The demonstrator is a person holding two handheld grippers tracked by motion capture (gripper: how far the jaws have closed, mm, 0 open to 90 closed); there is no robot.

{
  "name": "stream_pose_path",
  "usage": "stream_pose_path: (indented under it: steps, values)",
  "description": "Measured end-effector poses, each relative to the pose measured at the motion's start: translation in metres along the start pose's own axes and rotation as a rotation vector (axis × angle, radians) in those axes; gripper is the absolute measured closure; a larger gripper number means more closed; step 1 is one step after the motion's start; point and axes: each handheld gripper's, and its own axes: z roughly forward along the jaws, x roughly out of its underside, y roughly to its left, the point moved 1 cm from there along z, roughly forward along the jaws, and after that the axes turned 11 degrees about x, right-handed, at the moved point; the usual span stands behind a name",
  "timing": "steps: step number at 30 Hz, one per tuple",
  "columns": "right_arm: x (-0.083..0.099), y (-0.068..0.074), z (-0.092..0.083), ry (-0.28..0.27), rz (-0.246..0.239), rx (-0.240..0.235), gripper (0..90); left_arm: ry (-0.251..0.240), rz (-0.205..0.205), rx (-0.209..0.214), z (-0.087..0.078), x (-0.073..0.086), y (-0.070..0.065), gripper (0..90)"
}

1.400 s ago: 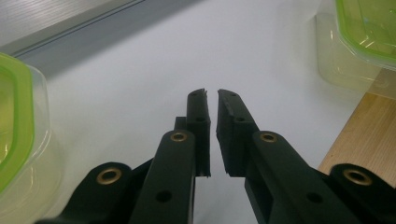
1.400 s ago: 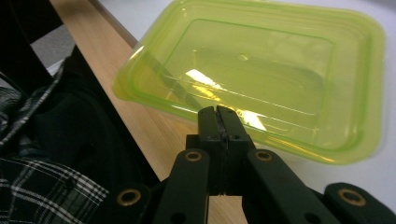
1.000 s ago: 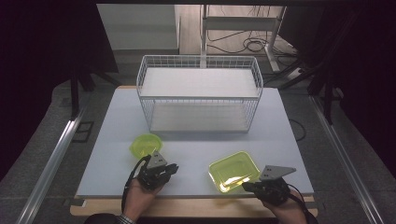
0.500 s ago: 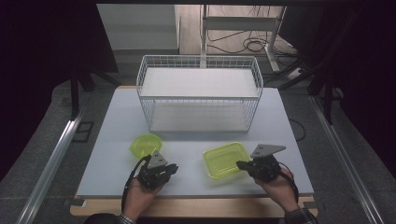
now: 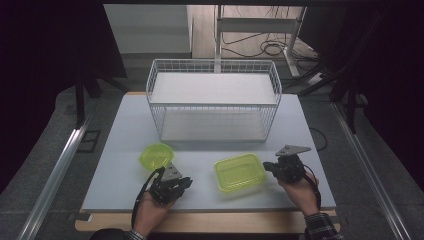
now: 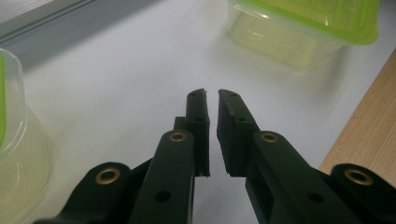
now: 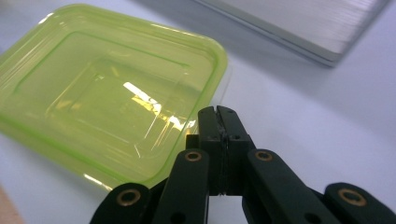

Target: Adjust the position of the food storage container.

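1. White table bearing a wire basket.
2. Square green container near the front edge.
3. Right gripper, jaws pressed together, just beside its right rim.
4. Left gripper, jaws nearly closed, empty, near a round green bowl.

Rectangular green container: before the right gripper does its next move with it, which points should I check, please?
1. Right gripper jaws pressed together, nothing between: ok.
2. Its tips beside the rectangular container, touching the rim or not: cannot tell.
3. Container flat on the table, opening upward: ok.
4. Left gripper jaws nearly closed, holding nothing: ok.
5. Round bowl apart from the container: ok.
6. Wire basket upright behind both: ok.
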Motion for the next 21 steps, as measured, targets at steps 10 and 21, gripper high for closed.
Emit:
stream_pose_path:
  steps: [10,21]
  values:
    - [-0.007,0.026,0.01,-0.001,-0.044,-0.057,88.6,0.0,-0.015,0.0,-0.01,0.006,-0.001,81.8]
    - [-0.014,0.043,0.012,-0.01,-0.084,-0.047,83.6,-0.012,0.004,-0.037,-0.021,0.012,-0.005,69.8]
